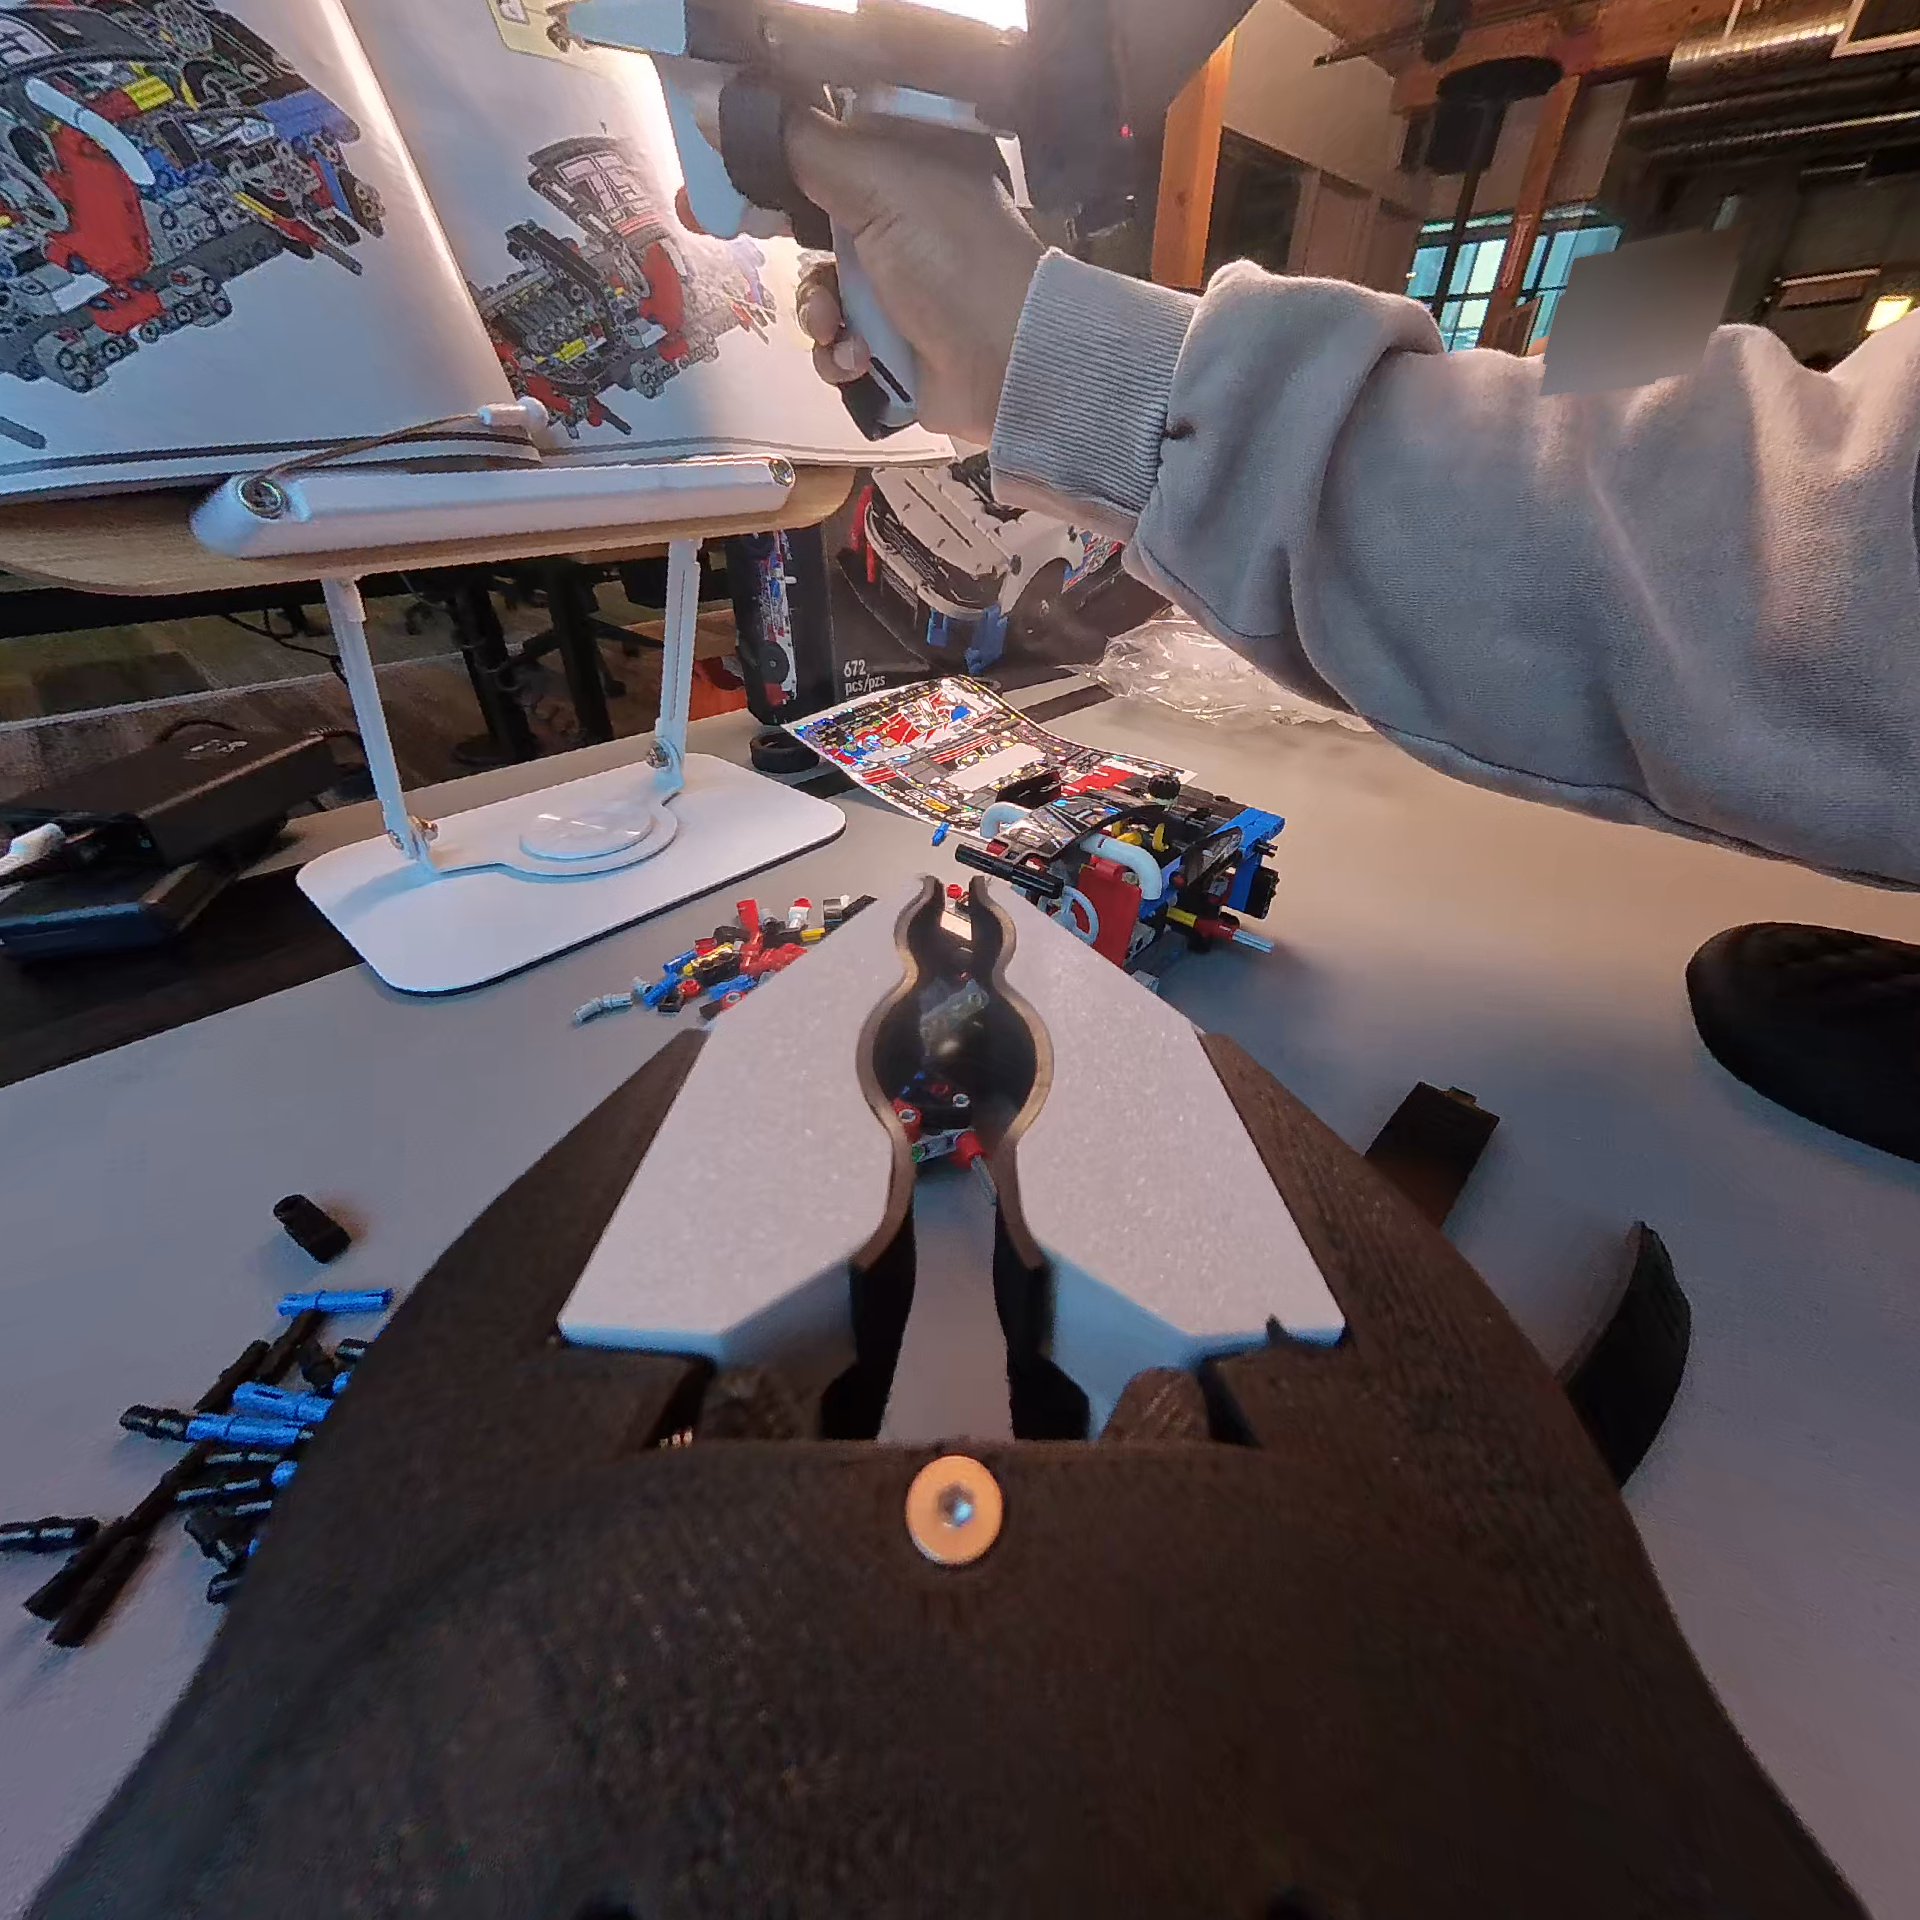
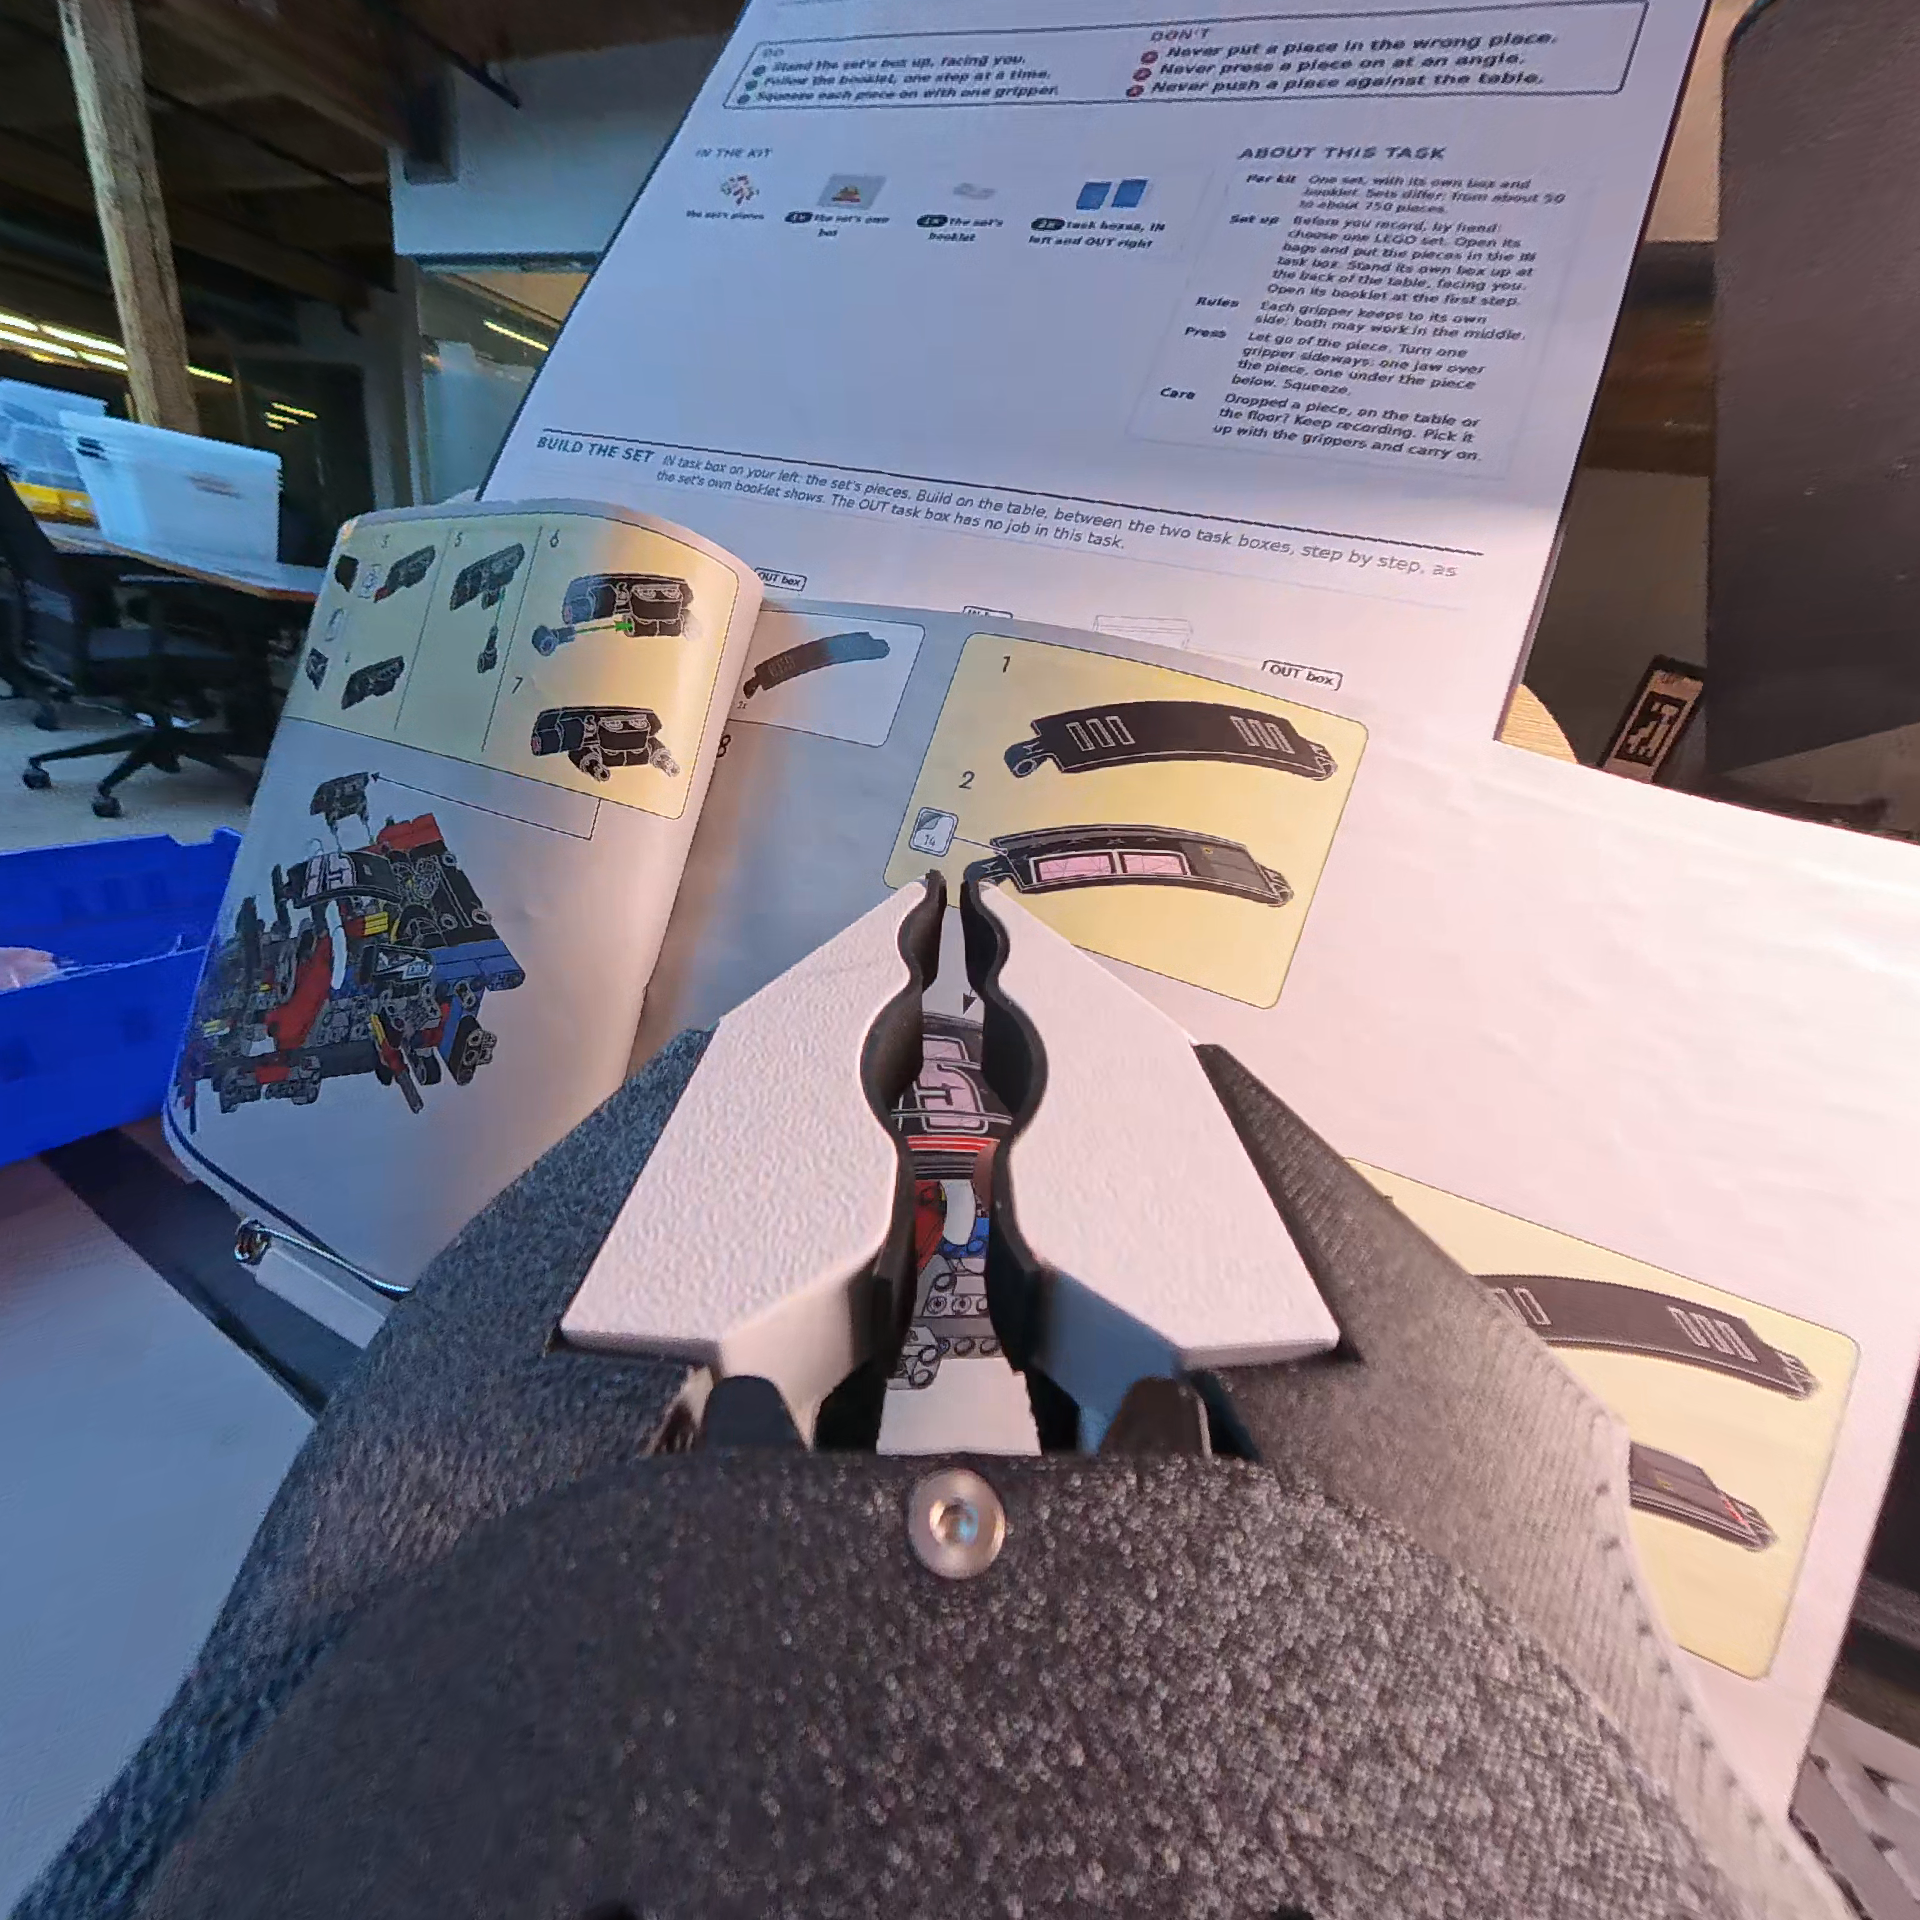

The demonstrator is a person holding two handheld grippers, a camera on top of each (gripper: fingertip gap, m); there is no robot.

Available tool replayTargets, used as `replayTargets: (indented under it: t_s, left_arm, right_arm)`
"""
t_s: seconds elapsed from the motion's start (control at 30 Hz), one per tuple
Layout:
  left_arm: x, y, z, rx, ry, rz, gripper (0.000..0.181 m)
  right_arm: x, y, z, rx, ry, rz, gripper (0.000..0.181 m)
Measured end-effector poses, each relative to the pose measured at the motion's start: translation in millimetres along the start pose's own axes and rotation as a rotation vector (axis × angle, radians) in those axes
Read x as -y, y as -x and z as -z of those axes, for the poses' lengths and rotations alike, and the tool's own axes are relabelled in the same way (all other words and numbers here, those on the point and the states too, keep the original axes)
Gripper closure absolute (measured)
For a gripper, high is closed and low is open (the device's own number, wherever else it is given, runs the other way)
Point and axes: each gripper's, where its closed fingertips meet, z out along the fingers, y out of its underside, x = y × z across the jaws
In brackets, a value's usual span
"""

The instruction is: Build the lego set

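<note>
The partly built lego car (image 1: 1132, 873) stands on the grey table (image 1: 1455, 987), just beyond my left gripper (image 1: 954, 896). The left gripper hovers low over the table with its jaws shut; small loose pieces show through the gap between the fingers. A pile of small loose pieces (image 1: 738, 951) lies to its left. The open instruction booklet (image 2: 468, 883) rests on a white stand (image 1: 582, 862). My right gripper (image 2: 951, 885), held by a hand in a grey sleeve (image 1: 1455, 540), is raised in front of the booklet's right page with its jaws shut. I cannot tell if it touches the page.
Blue and black pins (image 1: 239, 1423) lie at the near left beside a single black piece (image 1: 312, 1226). A sticker sheet (image 1: 977, 748), the set's box (image 1: 935, 582) and a plastic bag (image 1: 1195, 665) sit behind the car. A blue bin (image 2: 94, 987) stands left of the booklet. A printed sheet (image 2: 1091, 312) stands behind the booklet. The left gripper's tips are roughly 35 cm from the right gripper's.
</note>
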Motion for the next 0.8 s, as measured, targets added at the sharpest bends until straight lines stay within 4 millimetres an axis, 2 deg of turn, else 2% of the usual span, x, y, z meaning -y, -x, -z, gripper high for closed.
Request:
replayTargets:
  t_s: [0.23,0.3,0.4,0.5,0.6,0.7,0.8]
  left_arm:
    - [3,5,2,0.021,-0.010,-0.005,0.176]
    - [3,8,3,0.031,-0.011,-0.017,0.176]
    - [6,13,8,0.047,-0.023,-0.020,0.176]
    - [7,15,8,0.040,-0.032,0.007,0.176]
    - [3,13,4,0.024,-0.018,0.016,0.175]
    - [2,14,3,0.033,-0.008,-0.003,0.175]
    - [1,18,5,0.053,-0.006,-0.009,0.175]
  right_arm:
    - [-1,-3,5,0.000,0.000,0.007,0.179]
    - [-1,-10,20,-0.008,-0.013,0.016,0.178]
    - [-14,-36,57,-0.045,-0.010,0.024,0.176]
    - [-45,-64,97,-0.083,0.046,0.011,0.171]
    - [-84,-83,132,-0.098,0.152,0.028,0.166]
    - [-131,-81,163,-0.031,0.319,-0.014,0.153]
    - [-168,-73,189,0.021,0.441,0.042,0.150]
